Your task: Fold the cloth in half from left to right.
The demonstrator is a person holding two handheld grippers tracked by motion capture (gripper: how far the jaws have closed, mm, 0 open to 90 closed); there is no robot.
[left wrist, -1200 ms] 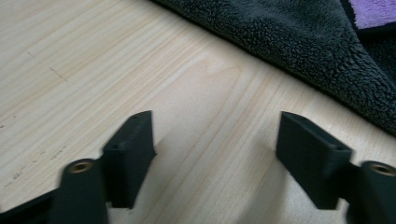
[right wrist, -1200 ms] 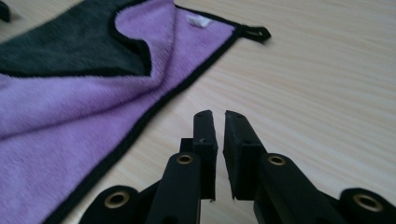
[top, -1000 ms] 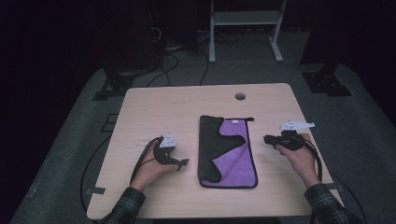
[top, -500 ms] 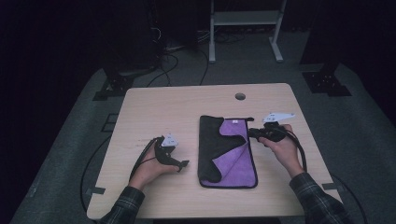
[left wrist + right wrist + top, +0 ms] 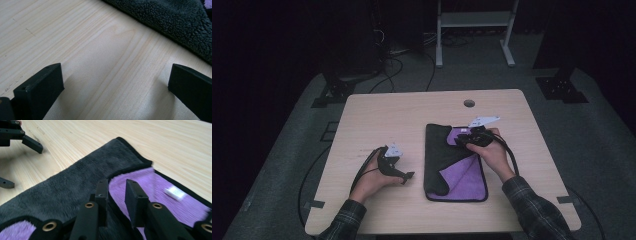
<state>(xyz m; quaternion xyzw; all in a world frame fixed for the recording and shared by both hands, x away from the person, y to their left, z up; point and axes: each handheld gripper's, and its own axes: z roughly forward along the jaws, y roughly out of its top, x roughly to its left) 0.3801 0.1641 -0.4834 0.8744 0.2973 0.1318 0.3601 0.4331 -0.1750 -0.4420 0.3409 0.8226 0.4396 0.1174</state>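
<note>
On the pale wooden counter (image 5: 377, 115) a towel (image 5: 447, 155) lies a little right of centre, dark grey on one face and purple on the other, with the grey side folded over part of the purple. The right tool (image 5: 463, 141) hovers over its far end, jaws a narrow gap apart above the fold's edge, gripping nothing. The left tool (image 5: 408, 176) rests on bare wood just beside the towel's left edge, jaws spread wide and empty.

Left gripper (image 5: 115, 90): jaws wide apart, nothing between | table (image 5: 82, 50): pale wood (grain visible) | dark fleece cloth (image 5: 172, 22): far right
</note>
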